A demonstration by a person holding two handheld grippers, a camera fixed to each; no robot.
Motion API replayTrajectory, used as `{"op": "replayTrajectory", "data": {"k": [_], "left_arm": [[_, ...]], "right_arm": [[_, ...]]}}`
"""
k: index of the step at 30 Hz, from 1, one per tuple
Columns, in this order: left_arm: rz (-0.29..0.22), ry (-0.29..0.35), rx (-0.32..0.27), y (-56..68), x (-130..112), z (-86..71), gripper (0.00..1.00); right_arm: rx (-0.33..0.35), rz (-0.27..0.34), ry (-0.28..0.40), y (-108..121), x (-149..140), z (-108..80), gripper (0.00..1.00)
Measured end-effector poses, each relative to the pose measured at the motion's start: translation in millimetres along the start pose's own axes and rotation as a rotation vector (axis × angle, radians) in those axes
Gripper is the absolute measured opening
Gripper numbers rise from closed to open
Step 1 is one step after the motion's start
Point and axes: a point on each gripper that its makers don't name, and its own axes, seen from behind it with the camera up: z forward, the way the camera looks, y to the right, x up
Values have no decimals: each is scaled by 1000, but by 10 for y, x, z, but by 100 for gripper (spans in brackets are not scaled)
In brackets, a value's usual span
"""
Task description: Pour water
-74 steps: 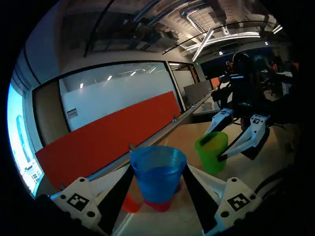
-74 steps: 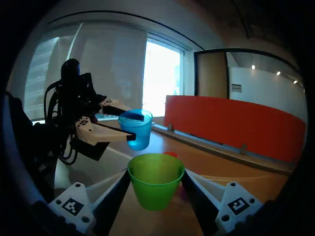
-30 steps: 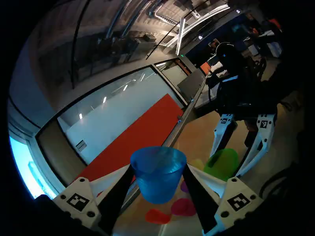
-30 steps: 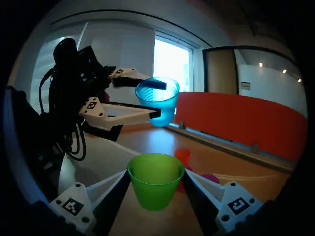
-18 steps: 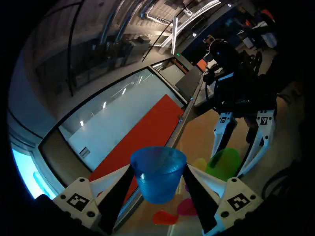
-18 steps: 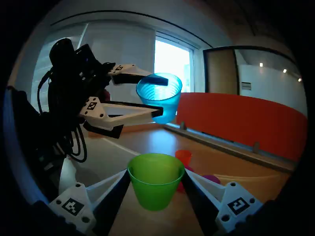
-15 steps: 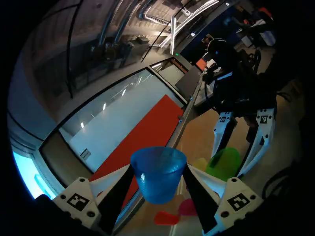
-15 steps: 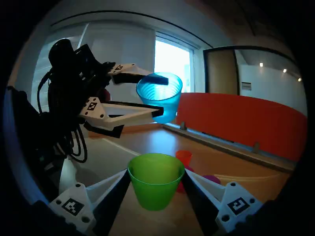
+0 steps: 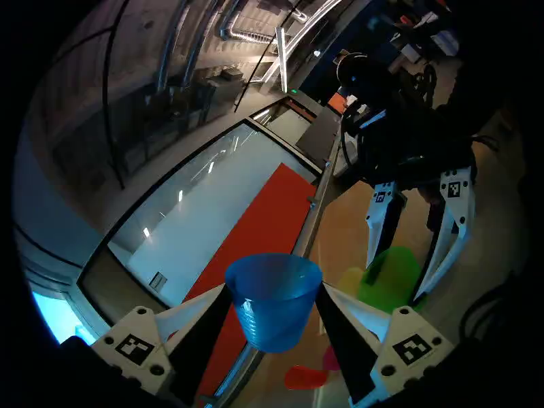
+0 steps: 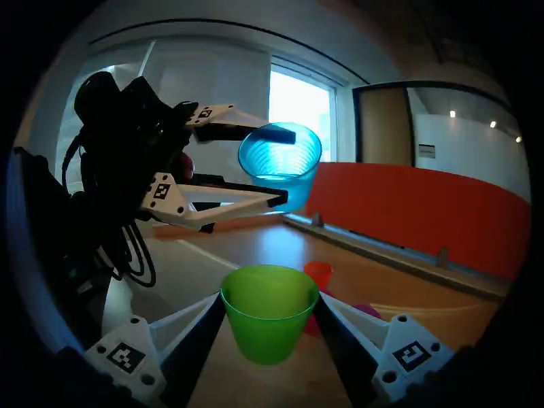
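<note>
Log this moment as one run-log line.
left gripper: shut on blue cup, tilted, held above green cup | right gripper: shut on green cup, upright | step: pouring pose

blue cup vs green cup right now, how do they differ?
Pose: the blue cup is tipped, its mouth toward the right gripper's camera; the green cup stands upright.
Height: in the right gripper view the blue cup hangs above the green cup.
Holder: the left gripper clamps the blue cup, the right gripper the green cup.
Shared: both are tapered plastic cups, each pinched between two fingers.
</note>
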Motion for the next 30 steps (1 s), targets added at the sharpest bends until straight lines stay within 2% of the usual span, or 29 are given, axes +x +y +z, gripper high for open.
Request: {"op": "replayTrajectory", "data": {"k": [17, 30], "left_arm": [[85, -1, 9, -29, 45, 49, 85], [120, 6, 14, -35, 109, 64, 85]], "right_arm": [[-1, 4, 14, 35, 32, 10, 91], [-6, 0, 23, 48, 66, -4, 91]]}}
